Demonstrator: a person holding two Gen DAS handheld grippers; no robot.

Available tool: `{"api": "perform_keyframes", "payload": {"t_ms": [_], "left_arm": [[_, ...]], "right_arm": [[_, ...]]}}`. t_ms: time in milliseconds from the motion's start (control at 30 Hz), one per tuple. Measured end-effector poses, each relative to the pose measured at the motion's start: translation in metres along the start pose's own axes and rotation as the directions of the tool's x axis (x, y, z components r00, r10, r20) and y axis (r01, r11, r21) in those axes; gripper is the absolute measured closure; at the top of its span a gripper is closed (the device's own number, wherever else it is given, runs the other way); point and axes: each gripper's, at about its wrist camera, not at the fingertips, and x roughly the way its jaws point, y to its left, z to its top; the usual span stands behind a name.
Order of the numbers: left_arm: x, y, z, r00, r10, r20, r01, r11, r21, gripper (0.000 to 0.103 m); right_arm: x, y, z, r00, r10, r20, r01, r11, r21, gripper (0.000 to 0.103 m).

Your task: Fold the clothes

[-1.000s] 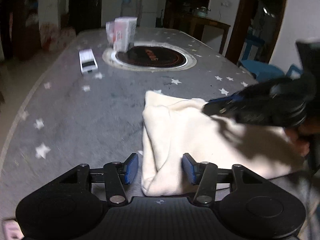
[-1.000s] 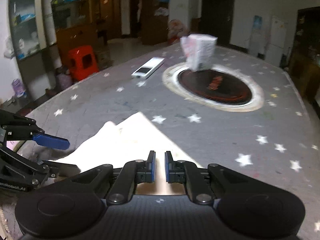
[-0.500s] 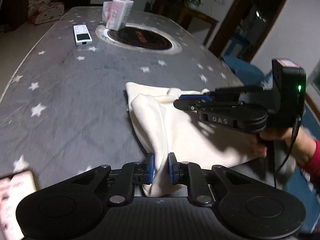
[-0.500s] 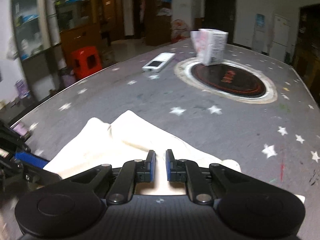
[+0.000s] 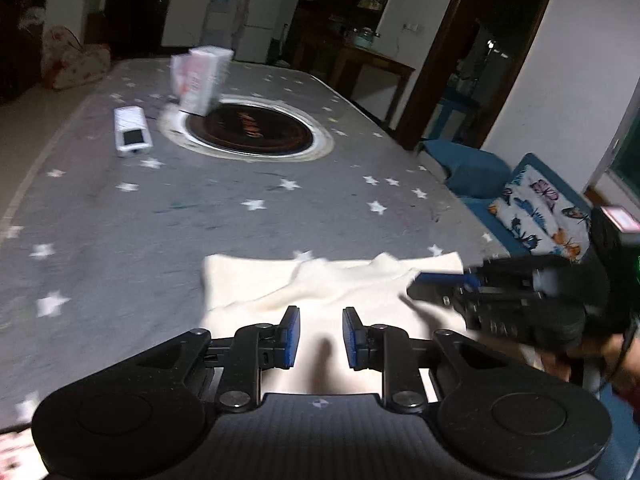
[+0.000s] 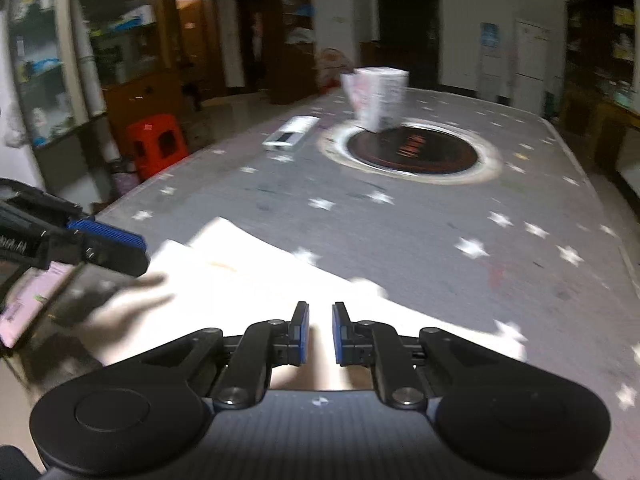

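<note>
A cream garment (image 5: pixel 320 292) was spread flat at the near edge of the grey star-print table (image 5: pixel 120 220), right under both tools. Further back, a round dark inset (image 5: pixel 252 128) was sunk into the table, with a blurred white carton (image 5: pixel 200 76) standing at its rim and a white remote-like gadget (image 5: pixel 131 131) laid beside it, all well apart from the cloth, so nothing was found in the way.

The left gripper (image 5: pixel 320 338) was hung just over the cloth with its jaws opening; only a shadow was seen in the gap and no fabric was pinched. The right gripper (image 6: pixel 320 334) was seen with its jaws nearly pressed together, a narrow gap left, nothing clamped as far as could be told.

A blue sofa with a butterfly cushion (image 5: pixel 536 216) was shown only by the left view, along with the right tool's side near the garment's far corner. A red stool (image 6: pixel 158 146) and a pink-screened phone (image 6: pixel 28 304) were caught only by the right view.
</note>
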Motion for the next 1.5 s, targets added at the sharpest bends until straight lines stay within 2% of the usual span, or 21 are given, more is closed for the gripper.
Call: {"api": "perform_keyframes", "payload": {"t_ms": [67, 267, 367, 467, 533, 633, 800, 967, 1033, 1200, 1267, 1400, 1500], "left_arm": [[0.018, -0.003, 0.004, 1.0, 0.001, -0.004, -0.001, 1.0, 0.007, 0.079], [0.057, 0.007, 0.006, 0.997, 0.066, -0.046, -0.066, 0.998, -0.006, 0.082], [0.056, 0.006, 0.004, 0.997, 0.069, -0.035, -0.069, 0.998, -0.002, 0.08], [0.057, 0.004, 0.003, 0.996, 0.08, -0.027, -0.08, 0.997, 0.004, 0.079], [0.056, 0.004, 0.002, 0.996, 0.081, -0.023, -0.081, 0.997, 0.001, 0.079], [0.056, 0.004, 0.002, 0.997, 0.082, -0.017, -0.082, 0.997, 0.004, 0.079], [0.056, 0.001, 0.001, 0.996, 0.09, -0.012, -0.09, 0.996, 0.016, 0.079], [0.057, -0.001, -0.001, 0.995, 0.1, -0.004, -0.1, 0.994, 0.033, 0.079], [0.057, -0.001, -0.001, 0.995, 0.104, -0.003, -0.103, 0.994, 0.038, 0.079], [0.057, -0.001, -0.002, 0.995, 0.104, -0.004, -0.104, 0.994, 0.038, 0.079], [0.056, -0.002, -0.002, 0.995, 0.103, -0.003, -0.103, 0.994, 0.043, 0.077], [0.051, -0.008, -0.003, 0.994, 0.106, 0.008, -0.107, 0.993, 0.059, 0.075], [0.039, -0.013, -0.006, 0.994, 0.103, 0.033, -0.105, 0.991, 0.078, 0.075]], "right_arm": [[0.0, -0.011, -0.005, 1.0, -0.017, -0.011, 0.018, 0.999, 0.037, 0.092], [0.003, -0.025, -0.011, 0.996, -0.078, -0.029, 0.08, 0.994, 0.078, 0.092], [-0.002, -0.022, -0.007, 0.999, -0.047, 0.015, 0.046, 0.996, 0.072, 0.092], [0.006, -0.016, -0.006, 1.0, -0.031, 0.005, 0.03, 0.999, 0.035, 0.092], [0.012, -0.019, -0.01, 0.998, -0.055, -0.004, 0.055, 0.998, 0.032, 0.092], [-0.001, -0.037, -0.013, 0.997, -0.077, 0.009, 0.076, 0.993, 0.089, 0.092], [-0.031, -0.053, -0.017, 0.99, -0.137, 0.01, 0.137, 0.989, 0.047, 0.092], [-0.054, -0.037, -0.028, 0.999, -0.052, 0.011, 0.053, 0.998, -0.037, 0.092], [-0.055, -0.028, -0.035, 0.999, -0.043, 0.001, 0.043, 0.996, -0.072, 0.092], [-0.053, -0.032, -0.051, 0.99, -0.134, -0.04, 0.13, 0.988, -0.088, 0.09], [-0.065, -0.035, -0.049, 0.994, -0.112, -0.021, 0.11, 0.992, -0.054, 0.09], [-0.081, -0.019, -0.046, 0.998, -0.052, 0.028, 0.055, 0.991, -0.119, 0.09], [-0.079, -0.007, -0.05, 1.0, -0.006, 0.009, 0.007, 0.987, -0.16, 0.09]]}}
